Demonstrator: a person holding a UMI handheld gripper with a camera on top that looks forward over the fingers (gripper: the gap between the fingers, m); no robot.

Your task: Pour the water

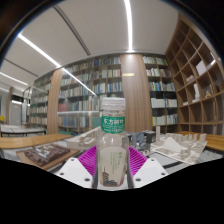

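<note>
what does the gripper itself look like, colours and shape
The gripper has two fingers, each with a magenta pad on its inner face; the pads look ribbed. Outside them sit pale white-grey finger bodies with dark edges. No cables, markings, hand or sleeve are visible.

Water bottle (113, 145): clear plastic body, white cap, green label band with white characters. Lower body shows a pale printed panel; its detail is not legible.

Gripper (113, 172): purple pads (88, 160) on the inner faces of both fingers, visible at either side of the bottle. Finger bodies are white with black edging.

Bookshelves (100, 85): warm brown wood frames, filled with multicoloured book spines.

Ceiling (90, 25): grey, crossed by white strip lights.

Table (25, 142): light wood tone, possibly with a papered surface.
</note>
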